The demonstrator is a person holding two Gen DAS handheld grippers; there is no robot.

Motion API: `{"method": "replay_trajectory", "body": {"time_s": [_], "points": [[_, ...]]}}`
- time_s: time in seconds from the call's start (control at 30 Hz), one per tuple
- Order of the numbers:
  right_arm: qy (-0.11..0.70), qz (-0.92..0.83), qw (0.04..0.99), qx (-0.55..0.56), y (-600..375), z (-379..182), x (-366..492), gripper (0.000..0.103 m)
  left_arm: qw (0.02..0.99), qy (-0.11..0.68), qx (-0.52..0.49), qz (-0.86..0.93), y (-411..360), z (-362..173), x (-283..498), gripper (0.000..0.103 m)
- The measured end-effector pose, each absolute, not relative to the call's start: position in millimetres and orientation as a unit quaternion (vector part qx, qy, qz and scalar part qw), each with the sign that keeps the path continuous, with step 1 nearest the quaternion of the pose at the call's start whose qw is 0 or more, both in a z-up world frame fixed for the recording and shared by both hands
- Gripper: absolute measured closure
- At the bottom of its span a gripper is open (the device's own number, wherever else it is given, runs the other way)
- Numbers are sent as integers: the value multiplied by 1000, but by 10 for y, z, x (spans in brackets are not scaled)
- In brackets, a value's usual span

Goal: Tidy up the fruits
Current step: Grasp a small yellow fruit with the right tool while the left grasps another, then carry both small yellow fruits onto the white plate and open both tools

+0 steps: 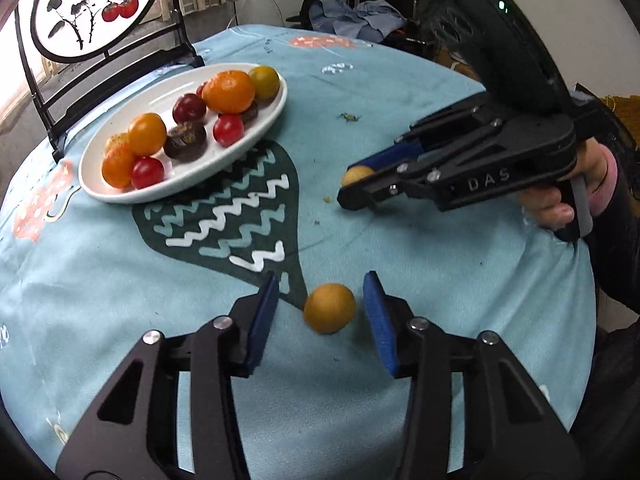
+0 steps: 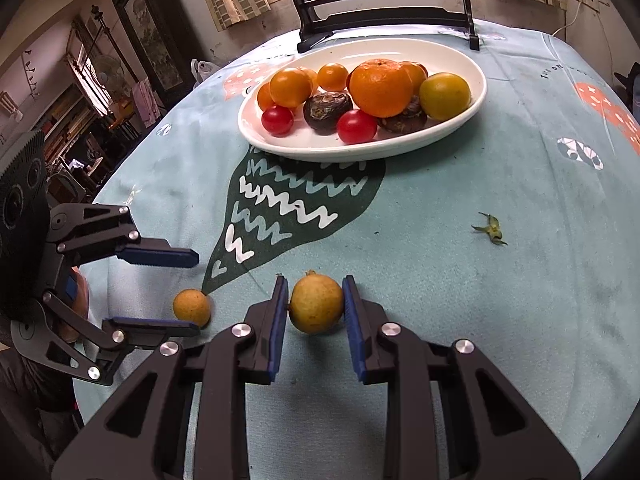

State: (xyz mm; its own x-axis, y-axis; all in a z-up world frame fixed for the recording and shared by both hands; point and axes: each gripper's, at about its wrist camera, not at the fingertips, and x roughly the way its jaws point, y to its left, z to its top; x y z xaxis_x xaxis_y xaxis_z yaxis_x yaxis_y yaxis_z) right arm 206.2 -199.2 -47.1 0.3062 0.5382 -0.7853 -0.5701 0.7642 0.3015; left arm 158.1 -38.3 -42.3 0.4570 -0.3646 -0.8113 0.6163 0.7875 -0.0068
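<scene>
A white oval plate (image 1: 256,128) (image 2: 476,100) holds several oranges, red tomatoes and dark fruits. A small yellow-orange fruit (image 1: 329,308) (image 2: 192,307) lies on the tablecloth between the open fingers of my left gripper (image 1: 320,296) (image 2: 196,294), touching neither pad. My right gripper (image 2: 315,304) (image 1: 356,178) is shut on a second yellow fruit (image 2: 316,304) (image 1: 357,175), both blue pads against its sides, at table level.
The round table wears a light blue printed cloth (image 1: 120,280) (image 2: 480,280). A black stand with a round painted panel (image 1: 92,4) rises behind the plate. A small green fruit stem (image 2: 490,230) (image 1: 349,117) lies on the cloth to the right.
</scene>
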Motion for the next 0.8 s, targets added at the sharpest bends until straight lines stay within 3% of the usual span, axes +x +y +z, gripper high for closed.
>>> {"method": "replay_trajectory", "body": {"time_s": [0.13,0.47,0.8], "points": [[480,343,808,-19,-1989,-477,2060,75,837,437,148,-295,-378,-450,1575,58],[480,342,808,-16,-1998,-479,2064,75,830,447,153,-297,-400,-521,1607,76],[446,348,824,5,-2068,-385,2072,75,846,430,150,-278,-381,-455,1642,76]]}}
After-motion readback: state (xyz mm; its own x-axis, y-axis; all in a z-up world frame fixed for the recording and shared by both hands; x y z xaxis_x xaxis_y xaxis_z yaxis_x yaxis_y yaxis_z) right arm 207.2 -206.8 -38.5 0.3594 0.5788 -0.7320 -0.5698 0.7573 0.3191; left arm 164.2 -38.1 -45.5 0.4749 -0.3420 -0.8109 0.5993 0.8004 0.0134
